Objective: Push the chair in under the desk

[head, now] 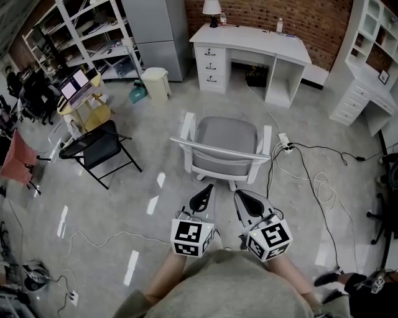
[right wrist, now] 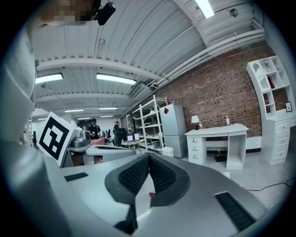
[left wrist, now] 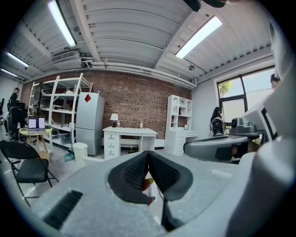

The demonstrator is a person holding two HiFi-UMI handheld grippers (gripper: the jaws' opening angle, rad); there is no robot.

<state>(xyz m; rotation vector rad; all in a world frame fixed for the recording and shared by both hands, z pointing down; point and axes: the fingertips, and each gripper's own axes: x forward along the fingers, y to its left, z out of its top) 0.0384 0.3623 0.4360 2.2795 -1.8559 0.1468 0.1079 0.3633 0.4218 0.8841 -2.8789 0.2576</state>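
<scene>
The chair (head: pixel 224 146), grey seat on a white frame with armrests, stands on the grey floor with its back toward me, well short of the white desk (head: pixel 252 40) at the brick wall. The desk's open knee space lies right of its drawers. My left gripper (head: pixel 207 186) and right gripper (head: pixel 239 194) are side by side just behind the chair's backrest, both shut with nothing between the jaws and apart from the chair. The left gripper view shows my left gripper (left wrist: pixel 148 152) aimed at the desk (left wrist: pixel 129 134). In the right gripper view, my right gripper (right wrist: pixel 149 156) has the desk (right wrist: pixel 217 132) to its right. The chair is hidden in both.
A black folding chair (head: pixel 99 149) stands to the left, a lidded bin (head: pixel 155 84) beyond it. A power strip with cables (head: pixel 285 143) lies on the floor right of the chair. A second white desk with shelves (head: pixel 367 93) lines the right wall. A lamp (head: pixel 212 9) sits on the desk.
</scene>
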